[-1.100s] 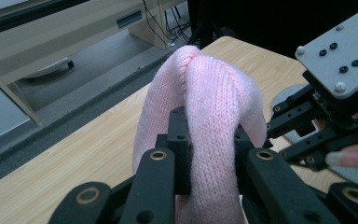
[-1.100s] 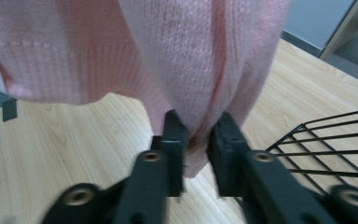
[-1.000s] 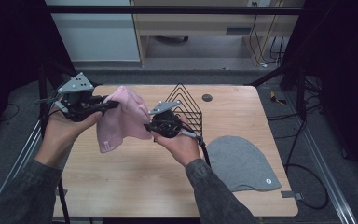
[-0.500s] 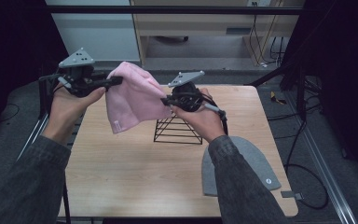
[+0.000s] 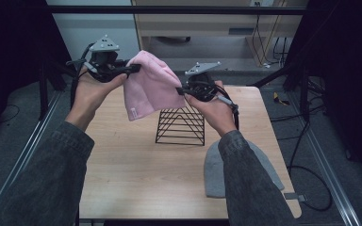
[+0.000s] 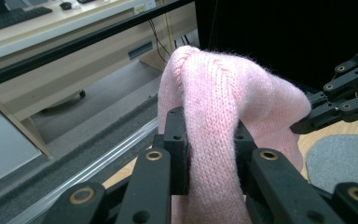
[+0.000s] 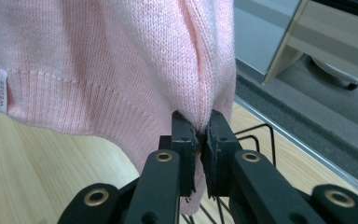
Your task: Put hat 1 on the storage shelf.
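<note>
A pink knitted beanie [image 5: 150, 85] hangs in the air between both grippers, above the black wire rack [image 5: 181, 126] on the wooden table [image 5: 136, 179]. My left gripper [image 5: 134, 68] is shut on the beanie's upper left part; in the left gripper view a thick fold of pink beanie [image 6: 219, 116] is pinched between the left gripper's [image 6: 210, 140] jaws. My right gripper [image 5: 180, 90] is shut on the beanie's right edge; the right gripper view shows the right gripper [image 7: 200, 135] clamping a thin fold of the beanie [image 7: 112, 60].
A grey beanie [image 5: 217, 174] lies flat on the table at the front right, partly hidden by the right sleeve. A black frame bar [image 5: 169, 9] crosses the back. Cables [image 5: 311, 183] trail on the floor at the right.
Both grippers rose and moved toward the back with the pink beanie, lifting it off the wire rack's left side. The beanie is now stretched between them above the rack.
</note>
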A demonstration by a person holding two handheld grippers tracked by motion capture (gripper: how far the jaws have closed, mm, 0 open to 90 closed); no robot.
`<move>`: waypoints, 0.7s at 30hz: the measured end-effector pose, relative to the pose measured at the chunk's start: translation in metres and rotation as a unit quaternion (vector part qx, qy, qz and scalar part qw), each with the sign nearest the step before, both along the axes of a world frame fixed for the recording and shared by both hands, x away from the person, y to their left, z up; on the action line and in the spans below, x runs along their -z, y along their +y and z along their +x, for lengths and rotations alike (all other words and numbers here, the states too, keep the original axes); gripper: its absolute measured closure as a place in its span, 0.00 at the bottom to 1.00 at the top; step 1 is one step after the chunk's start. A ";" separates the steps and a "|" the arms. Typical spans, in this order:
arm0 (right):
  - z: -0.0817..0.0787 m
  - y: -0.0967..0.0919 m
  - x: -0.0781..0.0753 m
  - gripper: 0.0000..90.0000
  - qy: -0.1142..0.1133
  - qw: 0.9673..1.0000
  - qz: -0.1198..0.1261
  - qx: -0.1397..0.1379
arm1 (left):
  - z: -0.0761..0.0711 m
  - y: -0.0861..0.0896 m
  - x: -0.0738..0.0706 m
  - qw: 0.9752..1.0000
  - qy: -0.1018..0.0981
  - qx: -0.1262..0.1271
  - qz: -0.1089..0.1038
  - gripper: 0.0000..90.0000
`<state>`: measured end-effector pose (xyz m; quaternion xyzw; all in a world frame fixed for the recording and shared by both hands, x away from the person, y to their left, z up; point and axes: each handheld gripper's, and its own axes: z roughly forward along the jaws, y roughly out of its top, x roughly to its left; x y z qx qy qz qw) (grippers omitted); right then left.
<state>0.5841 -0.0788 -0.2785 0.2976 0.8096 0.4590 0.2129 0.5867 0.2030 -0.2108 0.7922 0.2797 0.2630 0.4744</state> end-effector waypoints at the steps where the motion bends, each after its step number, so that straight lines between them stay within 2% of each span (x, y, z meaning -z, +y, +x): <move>1: 0.001 -0.001 0.001 0.94 0.002 1.000 -0.001 0.002 | 0.003 -0.002 0.002 1.000 0.002 0.000 0.002 0.84; 6: 0.005 -0.005 0.005 0.94 0.003 1.000 -0.008 0.009 | 0.014 -0.009 0.008 1.000 0.002 -0.004 0.002 0.84; 10: 0.006 -0.009 0.005 0.94 0.004 1.000 -0.008 0.015 | 0.020 -0.013 0.012 1.000 -0.003 -0.004 -0.008 0.84; 11: 0.007 -0.010 0.006 0.94 0.002 1.000 -0.008 0.017 | 0.021 -0.015 0.013 1.000 -0.003 -0.004 -0.017 0.84; 21: 0.006 -0.020 0.017 0.93 0.008 1.000 -0.016 0.024 | 0.026 -0.027 0.022 1.000 0.008 0.004 -0.003 0.83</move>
